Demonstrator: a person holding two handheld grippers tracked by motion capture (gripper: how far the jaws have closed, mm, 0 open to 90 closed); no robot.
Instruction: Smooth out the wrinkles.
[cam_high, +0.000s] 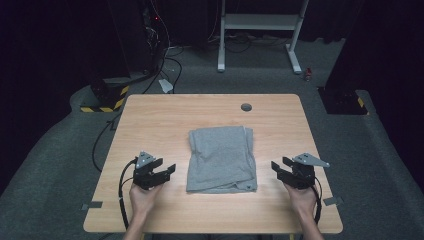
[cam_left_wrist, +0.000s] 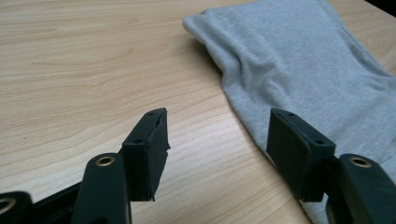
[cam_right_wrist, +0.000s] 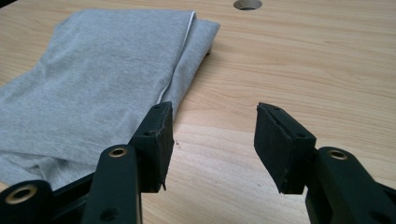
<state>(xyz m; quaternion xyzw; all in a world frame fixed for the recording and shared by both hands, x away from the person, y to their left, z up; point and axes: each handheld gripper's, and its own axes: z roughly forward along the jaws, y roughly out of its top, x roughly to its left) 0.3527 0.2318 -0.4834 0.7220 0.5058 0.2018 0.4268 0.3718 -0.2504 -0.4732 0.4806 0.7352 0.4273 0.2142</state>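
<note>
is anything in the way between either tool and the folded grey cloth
Nothing visible. Bare wooden table lies between the left tool and the folded grey cloth, and between the right tool and the cloth. Both tools are open, one on each side of it.

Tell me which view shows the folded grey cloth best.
The high view: the whole grey cloth lies folded on the table, every edge visible, between the left gripper and right gripper. The left gripper view catches only one long edge and part of its top; the right gripper view shows the opposite edge with its stacked layers.
</note>
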